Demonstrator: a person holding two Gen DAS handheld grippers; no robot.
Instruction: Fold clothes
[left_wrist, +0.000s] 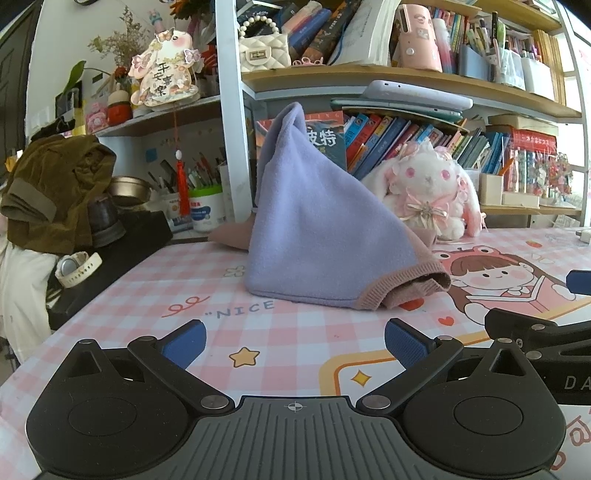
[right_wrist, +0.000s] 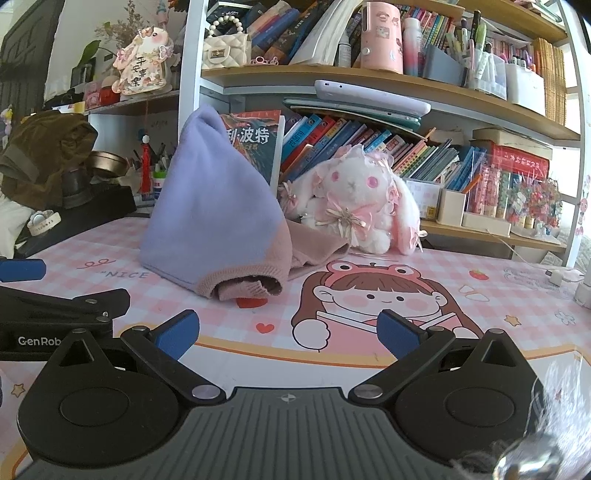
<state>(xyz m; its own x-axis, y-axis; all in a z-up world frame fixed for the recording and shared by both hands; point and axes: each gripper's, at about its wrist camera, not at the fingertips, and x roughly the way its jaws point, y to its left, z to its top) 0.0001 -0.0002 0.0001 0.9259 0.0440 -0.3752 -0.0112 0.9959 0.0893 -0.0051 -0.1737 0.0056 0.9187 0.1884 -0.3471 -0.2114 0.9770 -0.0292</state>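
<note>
Lilac garment with pink ribbed hem heaped in a peak on your pink checked table mat, plush rabbit behind it, bookshelf beyond, your left gripper and right gripper both released, short of the cloth, grasping nothing.

Lilac garment with pink ribbed cuff stands peaked on the checked mat.

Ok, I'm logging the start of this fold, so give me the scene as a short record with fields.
garment: purple and pink sweater, heaped in a peak, unfolded
surface: pink checked table mat
left gripper: open, empty, short of the sweater
right gripper: open, empty, short of the sweater
behind sweater: plush rabbit, bookshelf
</note>
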